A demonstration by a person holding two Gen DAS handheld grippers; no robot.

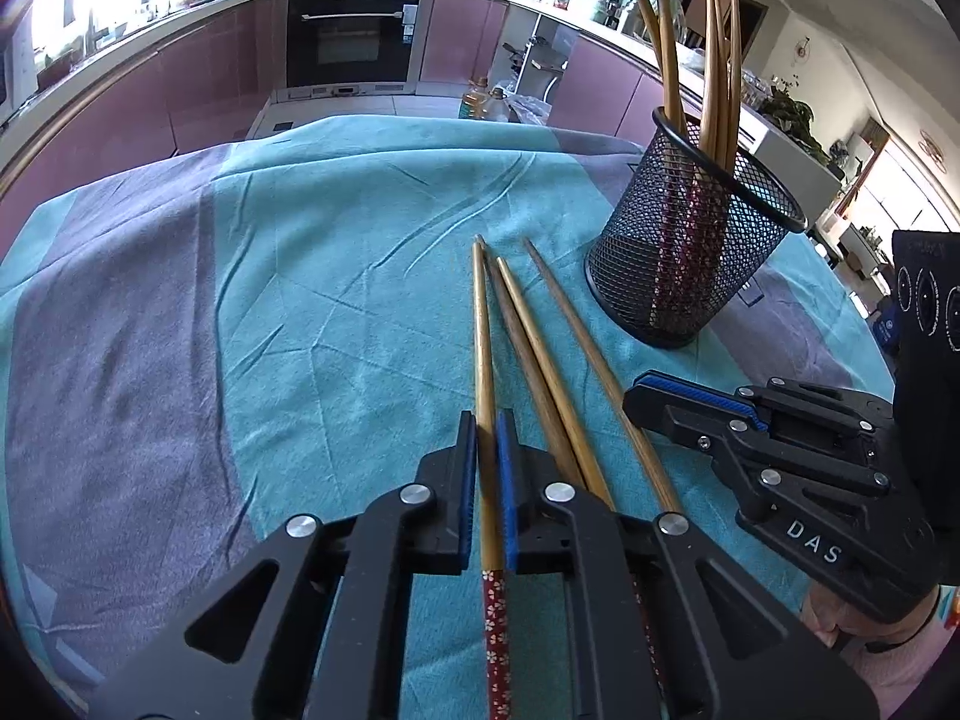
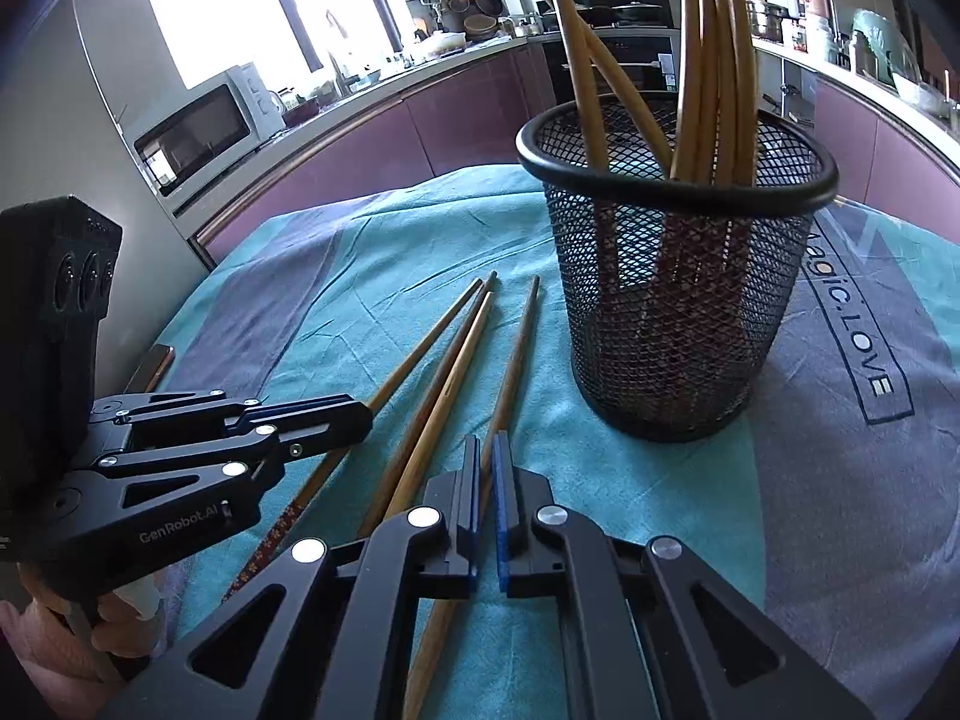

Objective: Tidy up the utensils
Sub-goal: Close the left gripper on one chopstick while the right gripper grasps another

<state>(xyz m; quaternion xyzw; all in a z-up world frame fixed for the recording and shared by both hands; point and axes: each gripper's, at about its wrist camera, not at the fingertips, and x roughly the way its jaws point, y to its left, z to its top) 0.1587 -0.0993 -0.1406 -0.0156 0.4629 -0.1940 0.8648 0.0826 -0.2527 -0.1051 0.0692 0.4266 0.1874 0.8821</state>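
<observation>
Four wooden chopsticks lie side by side on a teal and grey cloth [image 1: 240, 300]. My left gripper [image 1: 486, 420] is shut on the leftmost chopstick [image 1: 483, 330], the one with a red flowered handle, low on the cloth. My right gripper [image 2: 486, 444] is shut on the rightmost chopstick [image 2: 519, 348], which runs into the narrow gap between its blue pads. Two chopsticks [image 1: 528, 348] lie loose between them. A black mesh cup [image 2: 672, 312] stands upright just beyond and to the right, with several chopsticks leaning in it. Each view shows the other gripper: the right gripper [image 1: 630, 390] and the left gripper [image 2: 360, 414].
The table's far edge drops off to a kitchen floor where oil bottles [image 1: 480, 99] stand before purple cabinets. A small dark flat object [image 2: 150, 366] lies at the cloth's left edge. A person's hand [image 2: 60, 630] holds the left tool.
</observation>
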